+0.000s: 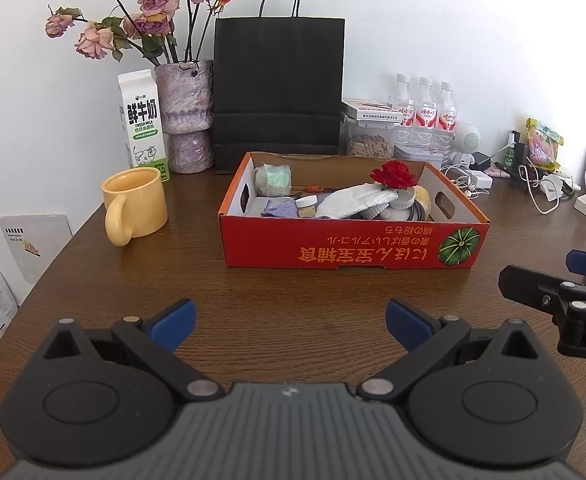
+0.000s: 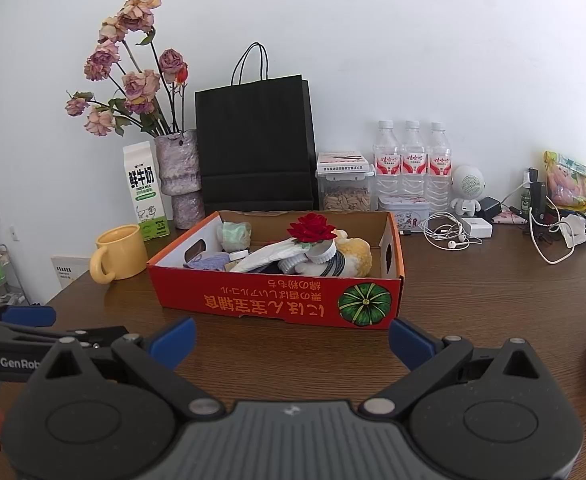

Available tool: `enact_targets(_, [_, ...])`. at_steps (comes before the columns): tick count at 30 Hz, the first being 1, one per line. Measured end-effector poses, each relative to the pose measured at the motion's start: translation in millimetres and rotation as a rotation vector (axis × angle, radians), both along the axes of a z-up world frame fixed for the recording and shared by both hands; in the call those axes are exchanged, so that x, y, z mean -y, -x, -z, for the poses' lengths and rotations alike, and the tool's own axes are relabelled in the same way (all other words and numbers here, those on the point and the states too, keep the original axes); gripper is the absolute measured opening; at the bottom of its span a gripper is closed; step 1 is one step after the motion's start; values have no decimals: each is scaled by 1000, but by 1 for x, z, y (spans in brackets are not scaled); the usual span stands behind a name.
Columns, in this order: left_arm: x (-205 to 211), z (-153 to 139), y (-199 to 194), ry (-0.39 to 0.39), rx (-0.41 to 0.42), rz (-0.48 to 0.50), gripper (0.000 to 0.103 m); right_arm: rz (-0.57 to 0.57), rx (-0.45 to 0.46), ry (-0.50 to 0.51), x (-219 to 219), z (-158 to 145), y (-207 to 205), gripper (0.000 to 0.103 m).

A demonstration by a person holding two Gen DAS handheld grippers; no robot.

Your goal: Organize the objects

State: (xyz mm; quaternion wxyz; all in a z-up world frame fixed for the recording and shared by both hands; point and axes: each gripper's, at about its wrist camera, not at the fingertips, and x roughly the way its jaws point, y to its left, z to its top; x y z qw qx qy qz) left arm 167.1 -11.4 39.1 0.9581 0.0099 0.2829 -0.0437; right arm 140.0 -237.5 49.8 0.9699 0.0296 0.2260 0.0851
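Blue-padded black left gripper (image 1: 291,326) and right gripper (image 2: 291,342) both stand spread wide and empty over my dark wood-grain table (image 1: 293,288). Beyond them I see the red cardboard tray box (image 1: 349,246), printed with a green pumpkin, holding a red artificial rose (image 1: 395,174), a white cloth glove (image 1: 353,200) and small jars. Left of it stands a yellow ceramic mug (image 1: 137,206); behind, a black paper bag (image 1: 279,88) leans against the wall.
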Motion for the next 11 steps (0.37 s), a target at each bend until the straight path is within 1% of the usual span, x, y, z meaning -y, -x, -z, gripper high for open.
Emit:
enact_targets(5, [-1,1,-1,7,-17,0,103,0,-1,0,0,0,0,103])
enact_targets(9, [-3,3,-1,13,-29,-18,103,-1,-4,0,-1,1,2,103])
enact_targets(11, [-4,4,-1,13,-32,-5,103,-1,-7,2,-2,3,2,103])
